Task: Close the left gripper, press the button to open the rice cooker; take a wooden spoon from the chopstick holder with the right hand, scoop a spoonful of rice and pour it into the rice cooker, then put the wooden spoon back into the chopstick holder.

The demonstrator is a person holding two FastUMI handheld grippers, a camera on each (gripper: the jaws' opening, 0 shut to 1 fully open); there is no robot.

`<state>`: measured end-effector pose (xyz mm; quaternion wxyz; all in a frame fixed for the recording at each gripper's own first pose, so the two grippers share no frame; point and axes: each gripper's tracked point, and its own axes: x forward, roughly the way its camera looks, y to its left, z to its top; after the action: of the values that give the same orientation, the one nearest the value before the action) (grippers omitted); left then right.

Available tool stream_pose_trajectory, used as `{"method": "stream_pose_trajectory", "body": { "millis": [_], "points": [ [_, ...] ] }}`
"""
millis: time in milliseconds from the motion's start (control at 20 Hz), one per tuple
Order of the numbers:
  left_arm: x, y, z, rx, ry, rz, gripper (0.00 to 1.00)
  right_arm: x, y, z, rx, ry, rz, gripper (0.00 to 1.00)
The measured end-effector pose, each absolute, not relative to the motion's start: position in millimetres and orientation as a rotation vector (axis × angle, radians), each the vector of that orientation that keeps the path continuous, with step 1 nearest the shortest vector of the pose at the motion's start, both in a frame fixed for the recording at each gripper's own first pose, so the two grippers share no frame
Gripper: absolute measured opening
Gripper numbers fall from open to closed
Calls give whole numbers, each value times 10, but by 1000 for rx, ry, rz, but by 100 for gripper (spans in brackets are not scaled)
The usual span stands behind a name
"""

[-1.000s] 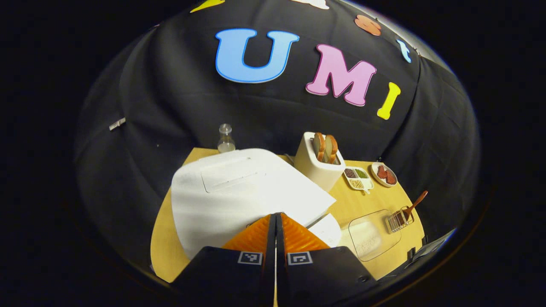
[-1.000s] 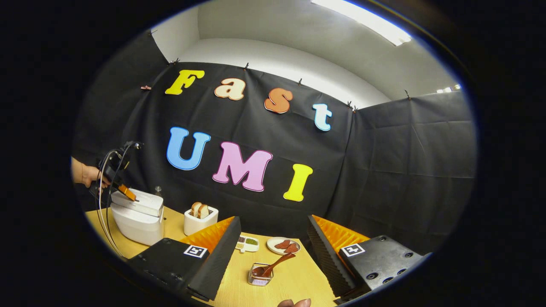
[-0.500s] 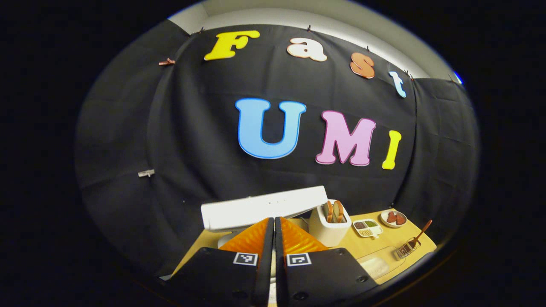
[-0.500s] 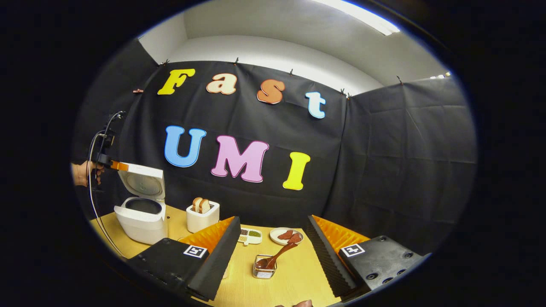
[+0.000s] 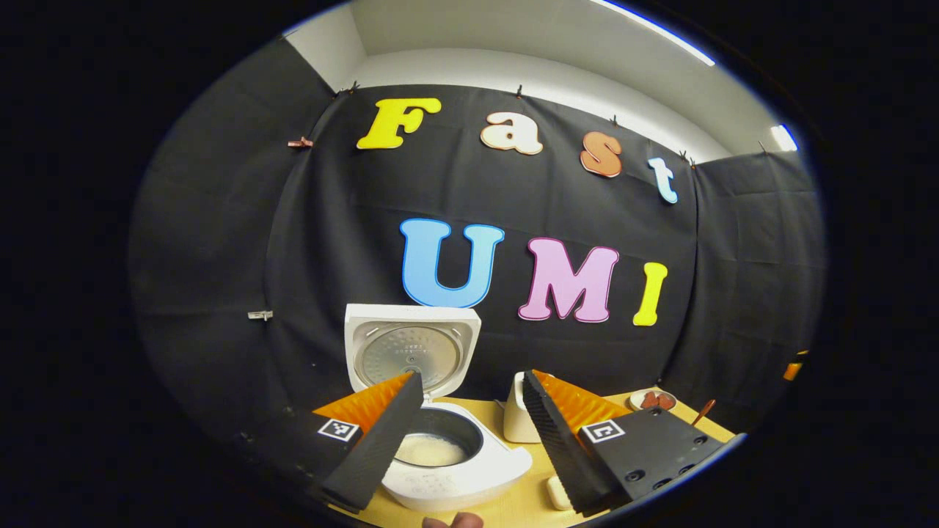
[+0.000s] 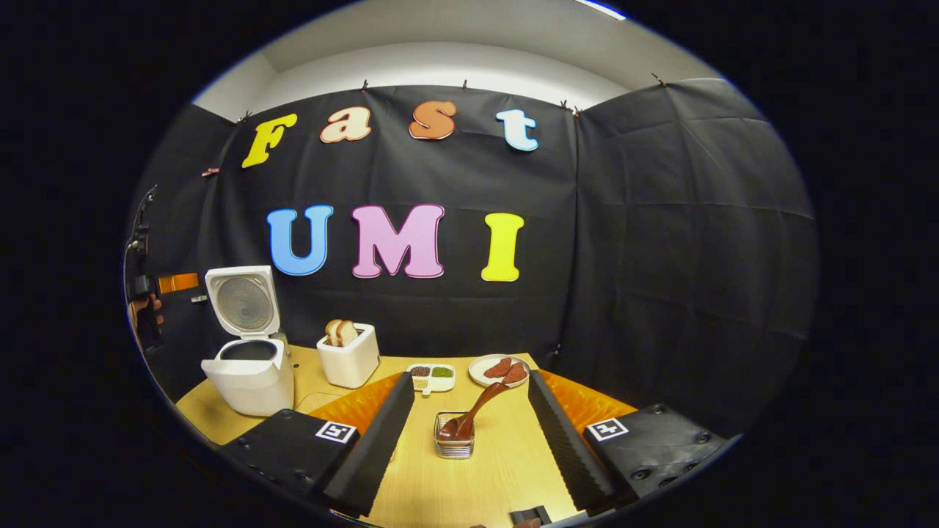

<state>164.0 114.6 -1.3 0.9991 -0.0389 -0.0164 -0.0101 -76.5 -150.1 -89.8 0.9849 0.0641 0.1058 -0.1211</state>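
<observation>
Tools (image 5: 469,411) (image 6: 465,411) both gape empty; glossy white rice cooker (image 5: 447,447) open, ribbed round lid raised

light source: a ceiling strip light (image 5: 653,31) shows as a bright streak at the top of the left gripper view; the pale wall band (image 6: 440,62) above the black cloth is the brightest area in the right gripper view
overall level: dim booth; the black cloth soaks up light; the table (image 6: 499,469) is evenly and warmly lit
shadows: soft and faint; a weak one under the rice cooker (image 6: 249,367)
glare: mild sheen on the cooker's inner lid (image 5: 411,356)
distortion: strong fisheye; straight edges bow near the rim; a thin blue fringe runs along the rim
focus: centre sharp; small far items soft
</observation>
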Motion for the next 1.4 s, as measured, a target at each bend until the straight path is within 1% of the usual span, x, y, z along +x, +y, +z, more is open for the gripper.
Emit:
{"method": "stream_pose_trajectory", "body": {
  "millis": [150, 250, 500, 750, 950, 1050, 1200, 1250, 1300, 1350, 1400],
  "points": [
    [1422, 849, 24, -40, -38, -13, 94, -650, -1629, -1155, 132, 247, -216, 98],
    [1278, 625, -8, -72, -19, -10, 94, -548, -1693, -1341, 144, 273, -194, 98],
    [986, 343, -166, -99, 22, 23, 95, -142, -1870, -1919, 186, 347, -147, 98],
    [758, 205, -361, -97, 73, 90, 94, 290, -1850, -2731, 213, 478, -65, 98],
    [659, 155, -460, -92, 125, 161, 95, 627, -1750, -3169, 263, 548, 20, 95],
    [612, 136, -459, -82, 136, 200, 94, 829, -1701, -3373, 280, 576, 41, 89],
    [554, 76, -495, -46, 159, 240, 94, 1102, -1739, -3602, 286, 589, 38, 77],
    [535, 73, -502, -41, 166, 253, 94, 1136, -1687, -3599, 311, 585, 57, 75],
    [502, 62, -518, -41, 172, 264, 94, 1141, -1646, -3595, 316, 584, 64, 50],
    [476, 47, -534, -43, 178, 273, 94, 1130, -1616, -3574, 300, 579, 67, 45],
    [435, 50, -579, -44, 188, 286, 94, 1096, -1562, -3509, 294, 564, 89, 28]
  ]
}}
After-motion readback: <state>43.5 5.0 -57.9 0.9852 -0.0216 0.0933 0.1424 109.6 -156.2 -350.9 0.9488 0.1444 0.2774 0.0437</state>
